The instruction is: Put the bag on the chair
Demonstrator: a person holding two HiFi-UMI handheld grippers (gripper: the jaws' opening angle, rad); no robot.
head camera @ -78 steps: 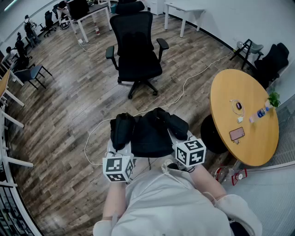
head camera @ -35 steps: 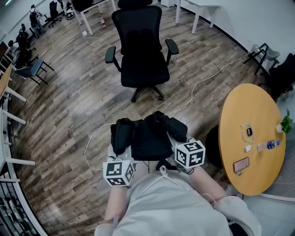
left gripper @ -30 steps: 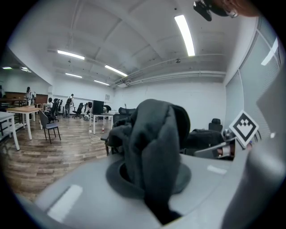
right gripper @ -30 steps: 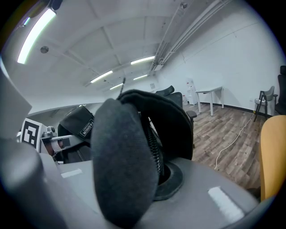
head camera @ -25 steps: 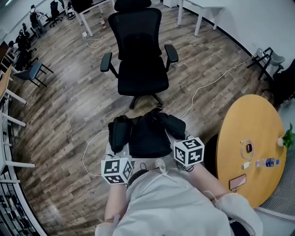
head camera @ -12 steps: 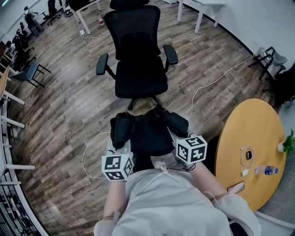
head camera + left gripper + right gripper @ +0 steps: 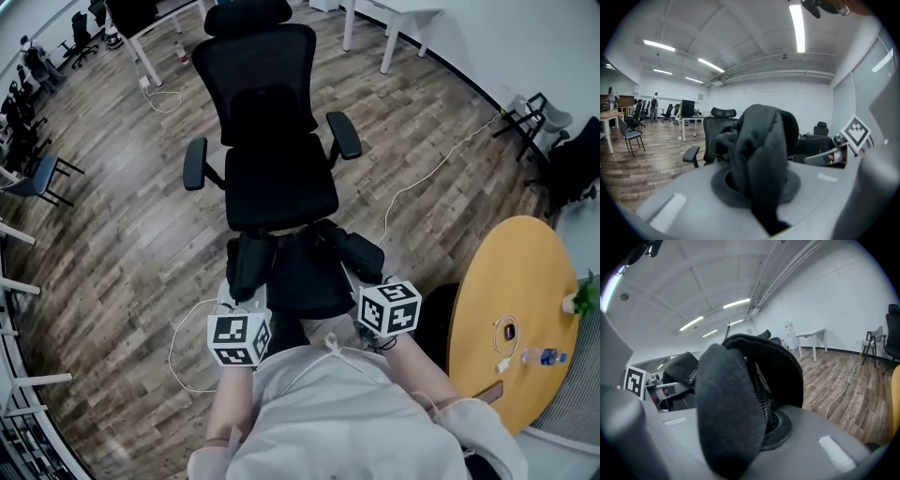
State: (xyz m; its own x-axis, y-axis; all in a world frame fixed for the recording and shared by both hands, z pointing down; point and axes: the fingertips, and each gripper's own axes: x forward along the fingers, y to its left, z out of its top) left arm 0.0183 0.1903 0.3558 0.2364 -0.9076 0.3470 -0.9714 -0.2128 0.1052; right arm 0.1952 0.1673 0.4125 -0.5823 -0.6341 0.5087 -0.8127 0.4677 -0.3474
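left gripper (image 7: 761,206): one; smooth grey jaws pinched narrow on a wad of soft dark cloth of the bag (image 7: 302,277).
bag: one; black, limp and lumpy; held up between both grippers, at the front edge of the seat of the chair (image 7: 272,178).
chair: one; black, mesh back, headrest, two padded armrests.
right gripper (image 7: 740,446): one; jaws nipped tight on a thick padded flap of the bag.
table (image 7: 511,309): one; round, pale wood.

The right claw (image 7: 759,433) is clamped on a padded black part of the bag (image 7: 736,390).
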